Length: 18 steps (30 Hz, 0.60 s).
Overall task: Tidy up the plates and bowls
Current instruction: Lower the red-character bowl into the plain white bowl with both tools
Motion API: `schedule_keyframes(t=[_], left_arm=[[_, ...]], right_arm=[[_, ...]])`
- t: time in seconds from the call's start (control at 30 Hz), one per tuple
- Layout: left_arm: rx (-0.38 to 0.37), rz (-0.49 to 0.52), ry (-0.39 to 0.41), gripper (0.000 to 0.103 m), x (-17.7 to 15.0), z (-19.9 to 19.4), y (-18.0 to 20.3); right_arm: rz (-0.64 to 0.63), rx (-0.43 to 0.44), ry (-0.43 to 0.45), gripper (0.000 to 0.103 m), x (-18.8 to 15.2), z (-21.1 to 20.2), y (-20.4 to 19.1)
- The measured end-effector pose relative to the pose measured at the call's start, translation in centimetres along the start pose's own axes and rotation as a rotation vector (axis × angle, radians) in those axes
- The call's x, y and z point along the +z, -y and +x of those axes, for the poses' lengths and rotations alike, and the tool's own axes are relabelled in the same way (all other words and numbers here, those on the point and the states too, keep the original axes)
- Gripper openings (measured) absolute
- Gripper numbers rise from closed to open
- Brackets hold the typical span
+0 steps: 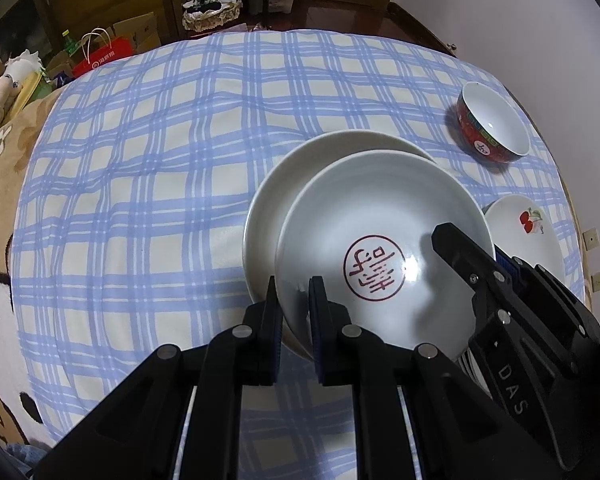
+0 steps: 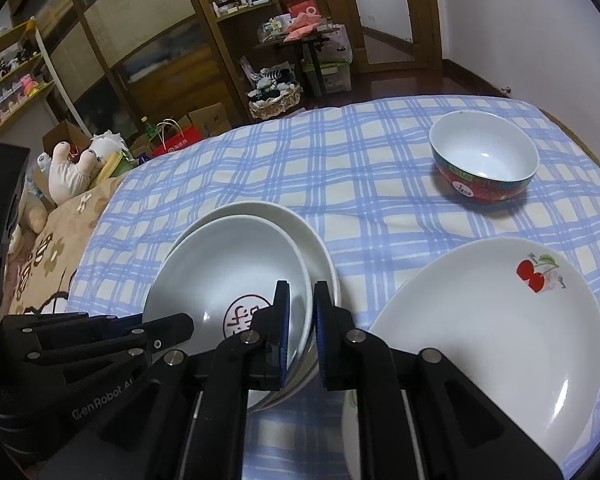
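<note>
A white deep plate with a red seal mark (image 1: pixel 380 208) (image 2: pixel 228 264) lies off-centre in a larger white plate (image 1: pixel 276 184) (image 2: pixel 320 240) on the blue checked cloth. My left gripper (image 1: pixel 296 308) is shut on the seal plate's near-left rim. In the right wrist view my right gripper (image 2: pixel 302 316) straddles the opposite rim. Its jaws are narrowly apart, and a slit shows between the inner pad and the plate wall. One right finger (image 1: pixel 456 248) reaches over the plate in the left wrist view. The left gripper's fingers (image 2: pixel 168 326) show at the lower left of the right wrist view.
A red-patterned bowl (image 1: pixel 496 120) (image 2: pixel 484 152) stands upright at the far right. A white plate with a cherry print (image 1: pixel 528 232) (image 2: pixel 500 320) lies right of the stack. The checked cloth (image 1: pixel 160 160) is bare to the left. Shelves, bags and soft toys lie beyond the table.
</note>
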<state>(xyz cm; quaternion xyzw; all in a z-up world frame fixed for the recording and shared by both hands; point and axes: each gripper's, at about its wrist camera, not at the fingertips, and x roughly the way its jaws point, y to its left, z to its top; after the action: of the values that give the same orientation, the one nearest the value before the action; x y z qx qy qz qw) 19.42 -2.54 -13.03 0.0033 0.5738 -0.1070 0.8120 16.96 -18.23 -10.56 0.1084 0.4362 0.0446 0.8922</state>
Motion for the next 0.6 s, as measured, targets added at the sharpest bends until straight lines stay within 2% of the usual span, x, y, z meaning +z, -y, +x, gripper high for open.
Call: schedule_keyframes(t=[0.6], left_arm=[[0.009, 0.023, -0.010, 0.014, 0.00, 0.33, 0.31]], right_arm=[[-0.032, -0.017, -0.008, 0.015, -0.10, 0.16, -0.15]])
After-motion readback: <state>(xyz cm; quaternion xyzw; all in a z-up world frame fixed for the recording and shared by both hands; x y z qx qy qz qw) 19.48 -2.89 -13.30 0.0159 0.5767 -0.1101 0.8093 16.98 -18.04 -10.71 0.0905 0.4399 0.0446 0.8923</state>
